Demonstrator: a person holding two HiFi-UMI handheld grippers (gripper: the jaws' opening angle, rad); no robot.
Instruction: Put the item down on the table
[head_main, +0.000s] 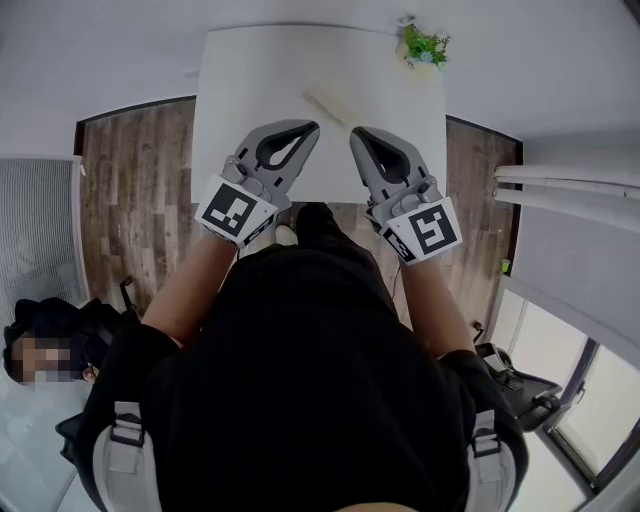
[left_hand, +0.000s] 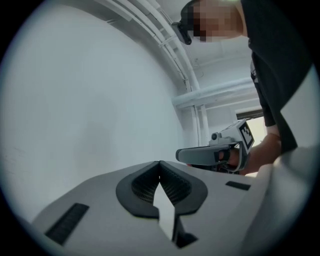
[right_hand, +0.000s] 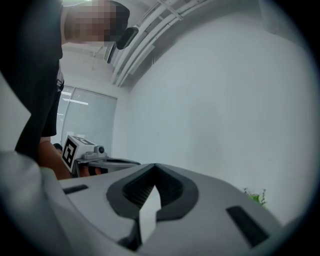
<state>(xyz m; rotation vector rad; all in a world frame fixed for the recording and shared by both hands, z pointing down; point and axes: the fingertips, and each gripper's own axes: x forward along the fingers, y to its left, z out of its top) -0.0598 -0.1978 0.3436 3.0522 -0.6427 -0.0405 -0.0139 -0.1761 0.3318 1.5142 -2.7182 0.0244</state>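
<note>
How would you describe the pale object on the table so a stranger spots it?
Start at the white table. Near its middle lies a pale cream oblong object, set diagonally. Unlike the green plant at the far right corner, it lies flat.

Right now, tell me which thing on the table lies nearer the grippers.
The pale item lying mid-table; the green plant stands farther off, at the far corner.

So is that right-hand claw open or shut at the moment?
Shut. The right claw has its two tips touching, with nothing held between them.
</note>
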